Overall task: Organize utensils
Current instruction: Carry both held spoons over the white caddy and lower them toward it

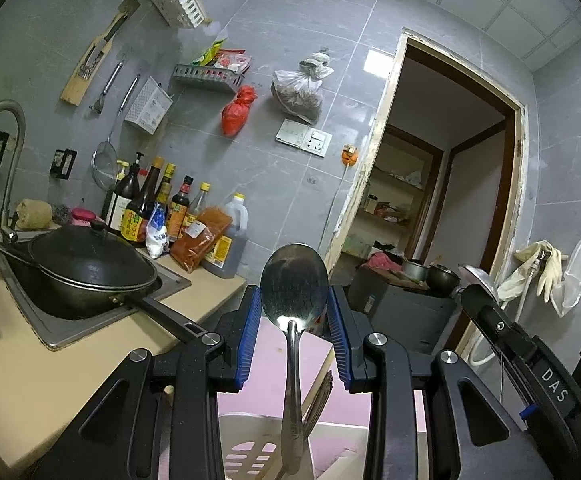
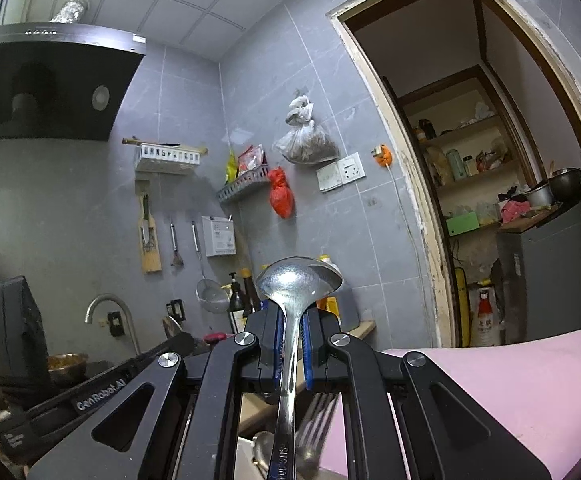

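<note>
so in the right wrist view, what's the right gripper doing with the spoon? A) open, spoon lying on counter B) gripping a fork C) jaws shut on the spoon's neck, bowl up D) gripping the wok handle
C: the right gripper has its blue pads closed on the spoon just below the bowl, which stands upright above them.

Black lidded wok (image 1: 90,268) in the sink (image 1: 50,328), sauce bottles (image 1: 158,204) beside it, red bag (image 1: 236,112) on grey tiled wall (image 1: 282,184), open doorway (image 1: 442,168)
</note>
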Tool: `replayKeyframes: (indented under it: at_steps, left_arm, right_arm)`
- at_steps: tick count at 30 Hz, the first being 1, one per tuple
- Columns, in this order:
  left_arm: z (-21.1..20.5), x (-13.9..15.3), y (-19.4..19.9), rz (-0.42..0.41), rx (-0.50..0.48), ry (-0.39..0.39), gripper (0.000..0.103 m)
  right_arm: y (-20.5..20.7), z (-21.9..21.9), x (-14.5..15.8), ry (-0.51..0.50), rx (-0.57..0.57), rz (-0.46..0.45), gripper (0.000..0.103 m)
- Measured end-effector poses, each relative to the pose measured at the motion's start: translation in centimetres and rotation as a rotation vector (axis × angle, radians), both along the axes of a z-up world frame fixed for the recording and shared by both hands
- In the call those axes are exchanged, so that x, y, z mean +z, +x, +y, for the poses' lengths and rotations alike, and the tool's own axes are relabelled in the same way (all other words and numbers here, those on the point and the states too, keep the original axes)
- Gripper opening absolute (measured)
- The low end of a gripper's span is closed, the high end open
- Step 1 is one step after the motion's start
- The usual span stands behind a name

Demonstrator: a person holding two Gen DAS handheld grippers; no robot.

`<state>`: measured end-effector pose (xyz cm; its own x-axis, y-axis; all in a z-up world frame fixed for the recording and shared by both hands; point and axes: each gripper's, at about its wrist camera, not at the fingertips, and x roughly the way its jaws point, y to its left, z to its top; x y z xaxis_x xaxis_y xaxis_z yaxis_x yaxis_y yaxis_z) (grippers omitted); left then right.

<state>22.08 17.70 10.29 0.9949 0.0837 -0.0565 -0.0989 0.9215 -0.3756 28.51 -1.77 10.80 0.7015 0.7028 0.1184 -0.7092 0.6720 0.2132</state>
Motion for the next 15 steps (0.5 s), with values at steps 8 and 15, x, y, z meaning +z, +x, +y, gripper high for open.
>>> replayKeyframes:
  at_steps: [8,15]
  left_arm:
    - [-0.2,-0.2,-0.1,0.006,-0.021,0.004,0.029]
    - [0.1,-0.5,-0.1,0.011,-0.032,-0.013,0.029]
  right_arm:
    - [-0.3,0.9,0.6,0.017,-0.055,0.041,0.006]
    - [0.2,2.4,0.6,-0.079,-0.207,0.082,0.006]
